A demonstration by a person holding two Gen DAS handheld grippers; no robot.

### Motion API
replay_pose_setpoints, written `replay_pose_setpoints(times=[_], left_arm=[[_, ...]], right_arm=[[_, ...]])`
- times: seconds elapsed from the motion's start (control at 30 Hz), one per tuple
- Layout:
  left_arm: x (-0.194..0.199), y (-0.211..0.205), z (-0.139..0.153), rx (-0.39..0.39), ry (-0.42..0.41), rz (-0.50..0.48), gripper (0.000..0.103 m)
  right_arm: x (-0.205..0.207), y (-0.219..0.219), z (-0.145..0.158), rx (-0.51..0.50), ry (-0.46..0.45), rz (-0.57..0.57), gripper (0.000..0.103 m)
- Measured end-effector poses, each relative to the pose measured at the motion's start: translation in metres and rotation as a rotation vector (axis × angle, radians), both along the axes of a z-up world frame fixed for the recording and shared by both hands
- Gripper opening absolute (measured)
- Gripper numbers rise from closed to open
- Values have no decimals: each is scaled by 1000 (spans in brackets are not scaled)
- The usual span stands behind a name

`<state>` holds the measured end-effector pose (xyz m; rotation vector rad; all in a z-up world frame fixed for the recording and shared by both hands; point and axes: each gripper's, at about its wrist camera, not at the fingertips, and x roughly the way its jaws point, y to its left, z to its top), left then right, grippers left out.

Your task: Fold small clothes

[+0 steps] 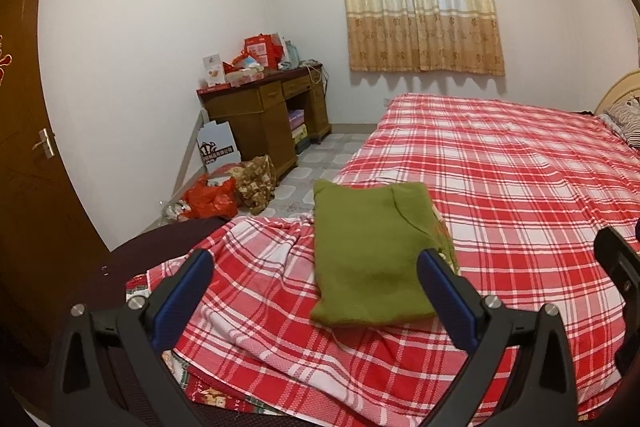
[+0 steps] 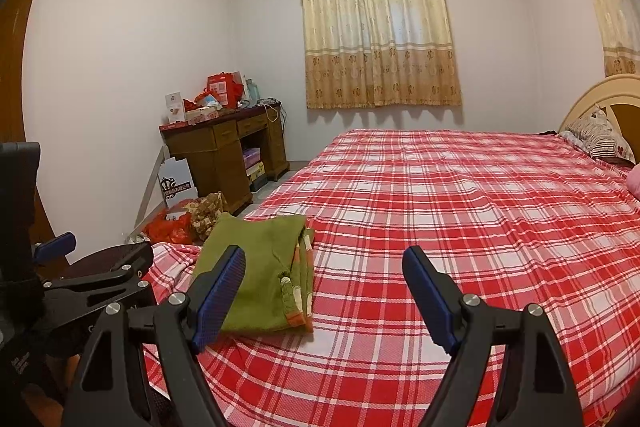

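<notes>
Green garment folded on the bed; both of my hand-held grippers stand apart and hold nothing.

The green garment lies as a flat rectangle on the checked bedsheet, just ahead of my left hand-held gripper and ahead-left of my right hand-held gripper. Neither touches it. I judge it light, soft and limp, a fleecy knit that should not slip but will sag and unfold if lifted by one point. A striped edge shows on its right side, layers stacked there. Best hold, in my judgement: pinch all layers at two near corners, one per gripper.
</notes>
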<state>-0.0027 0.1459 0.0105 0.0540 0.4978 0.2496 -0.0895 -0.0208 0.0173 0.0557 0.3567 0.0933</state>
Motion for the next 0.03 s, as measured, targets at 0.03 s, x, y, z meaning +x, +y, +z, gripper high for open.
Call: replay_pose_setpoints(times=[0.03], left_arm=[[1, 0, -1, 2, 2, 4, 103]], right_arm=[[1, -1, -1, 1, 2, -2, 81]])
